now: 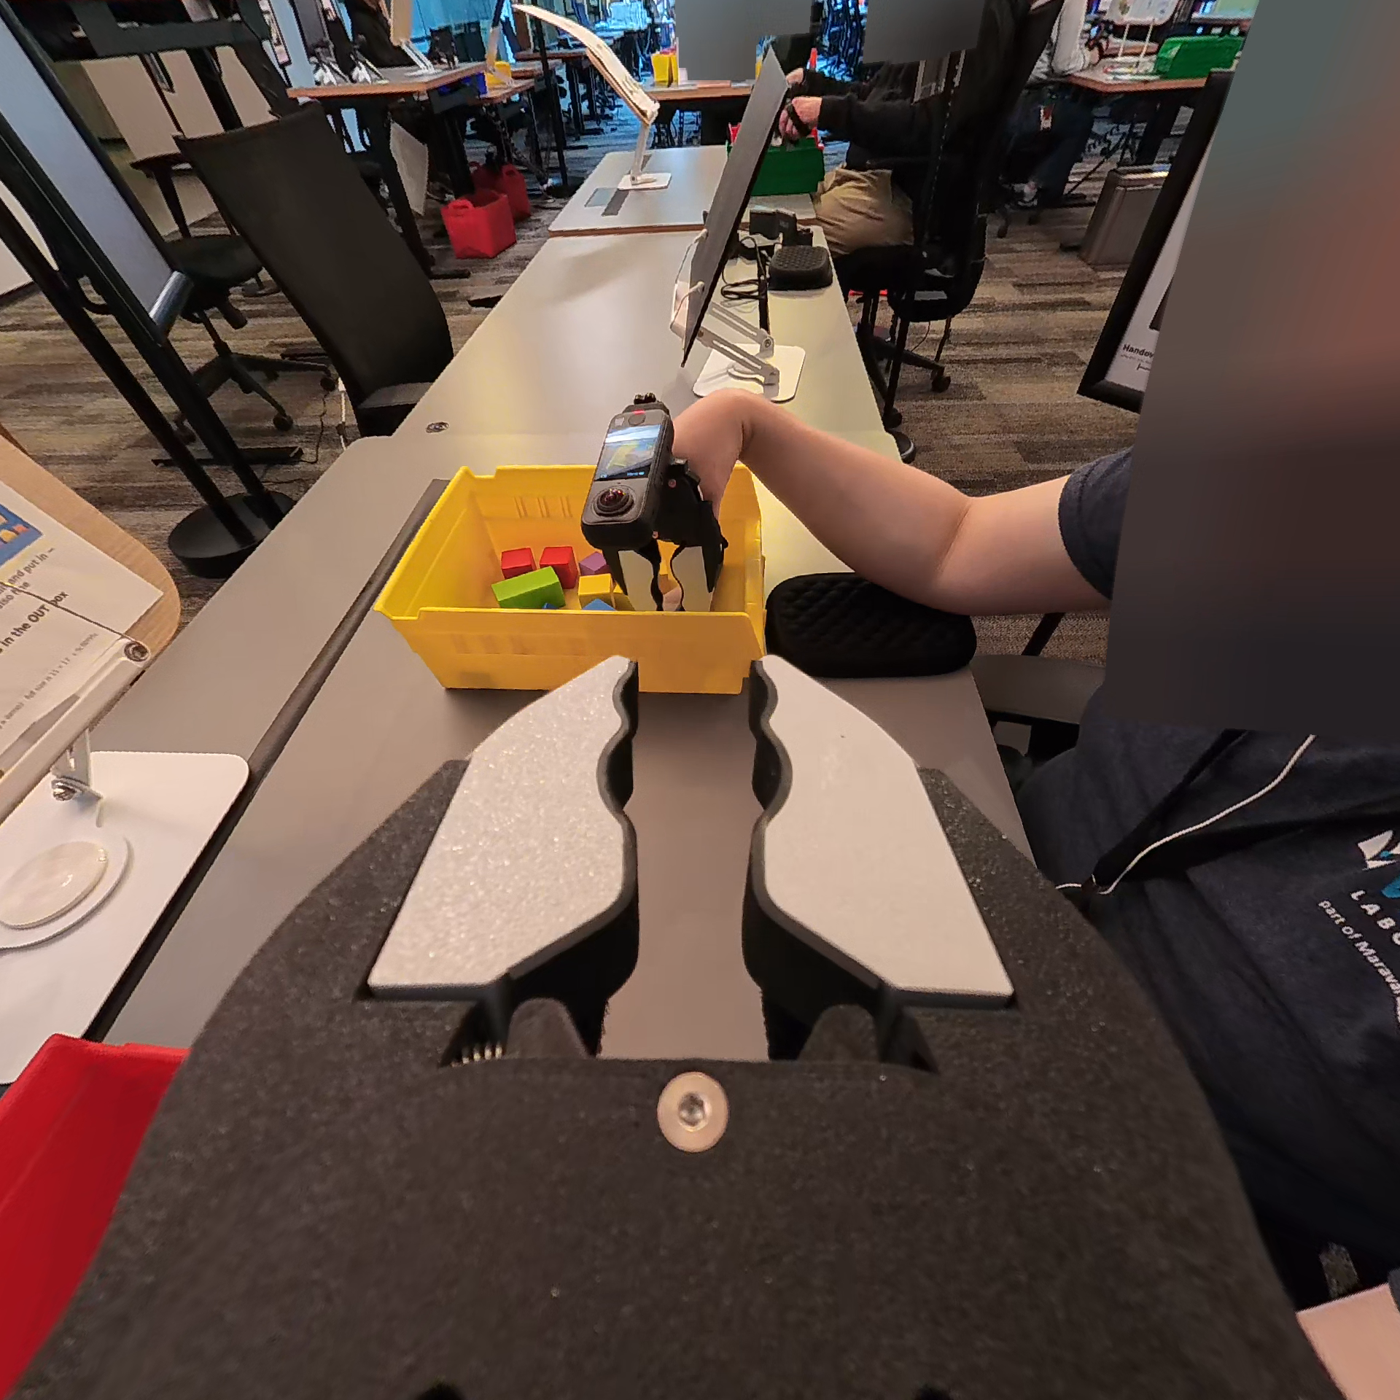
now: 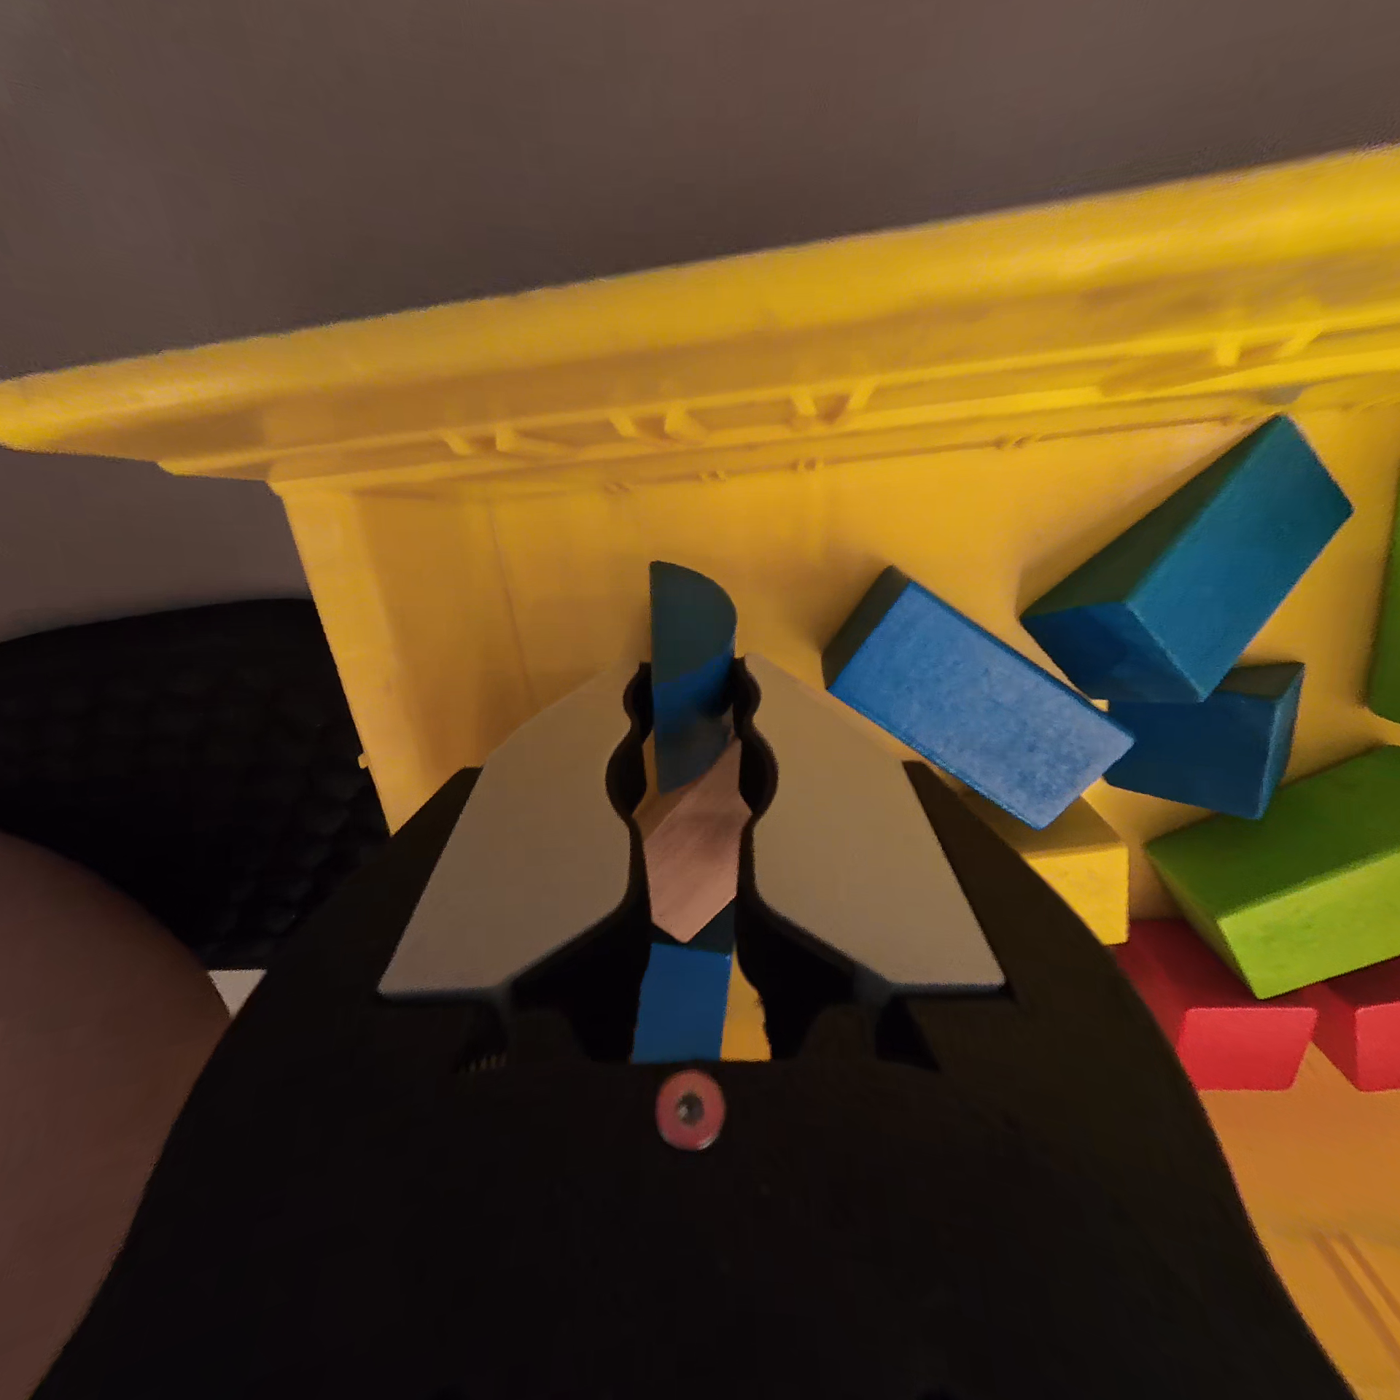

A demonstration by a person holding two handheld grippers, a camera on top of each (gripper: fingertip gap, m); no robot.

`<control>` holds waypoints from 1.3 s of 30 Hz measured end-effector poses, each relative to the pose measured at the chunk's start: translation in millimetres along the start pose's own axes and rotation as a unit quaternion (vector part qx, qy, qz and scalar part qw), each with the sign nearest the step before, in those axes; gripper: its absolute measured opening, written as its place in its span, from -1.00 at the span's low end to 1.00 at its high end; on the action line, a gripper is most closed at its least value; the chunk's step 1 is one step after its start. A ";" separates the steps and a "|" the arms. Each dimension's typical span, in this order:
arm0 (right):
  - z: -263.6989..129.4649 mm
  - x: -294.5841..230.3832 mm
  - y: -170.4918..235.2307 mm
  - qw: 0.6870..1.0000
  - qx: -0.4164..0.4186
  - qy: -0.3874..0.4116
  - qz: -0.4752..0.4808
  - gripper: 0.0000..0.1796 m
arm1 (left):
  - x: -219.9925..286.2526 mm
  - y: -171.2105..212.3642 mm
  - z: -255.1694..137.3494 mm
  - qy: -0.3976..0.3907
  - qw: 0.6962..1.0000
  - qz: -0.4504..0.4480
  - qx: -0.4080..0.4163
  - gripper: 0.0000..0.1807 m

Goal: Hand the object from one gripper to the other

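Right wrist view: right gripper [image 2: 693,674] jaws pinch one blue half-round block [image 2: 689,644] inside the yellow bin [image 2: 682,364]; three blue bricks at 2 o'clock. Left gripper [image 1: 693,704] jaws spread, empty, above the counter [image 1: 303,606].

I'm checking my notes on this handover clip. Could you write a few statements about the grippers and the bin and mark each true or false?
1. The right gripper is shut on a blue half-round block. True.
2. The left gripper holds a green block. False: it is open and empty.
3. The right gripper reaches into the yellow bin. True.
4. The bin holds only blue blocks. False: red and green ones too.
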State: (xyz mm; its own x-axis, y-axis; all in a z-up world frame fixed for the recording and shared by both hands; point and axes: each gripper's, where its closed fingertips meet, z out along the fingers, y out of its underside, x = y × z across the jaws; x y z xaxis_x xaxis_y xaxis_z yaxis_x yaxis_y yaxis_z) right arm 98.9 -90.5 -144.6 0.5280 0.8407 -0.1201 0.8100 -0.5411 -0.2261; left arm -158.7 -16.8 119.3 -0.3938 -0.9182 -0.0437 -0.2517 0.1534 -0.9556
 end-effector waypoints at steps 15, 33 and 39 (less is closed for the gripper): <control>1.5 11.4 -20.1 0.995 0.088 0.008 -0.037 -0.76 | 2.5 6.3 4.4 0.008 1.000 -0.002 -0.019 -0.70; 2.8 10.3 -7.2 1.000 0.028 0.010 0.002 -0.76 | 4.9 14.0 9.2 0.015 0.999 -0.001 -0.042 -0.70; 3.9 10.7 -5.8 1.000 0.027 0.006 0.010 -0.75 | 5.6 16.1 9.8 0.017 0.999 0.001 -0.048 -0.70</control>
State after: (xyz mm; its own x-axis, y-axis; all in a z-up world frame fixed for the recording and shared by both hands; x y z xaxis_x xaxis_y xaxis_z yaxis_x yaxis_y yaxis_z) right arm 98.9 -78.3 -148.4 0.5472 0.8294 -0.1129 0.7844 -0.5552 -0.2767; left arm -156.3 -23.0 100.8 -0.4230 -0.9055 -0.0337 -0.3347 0.1907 -0.9228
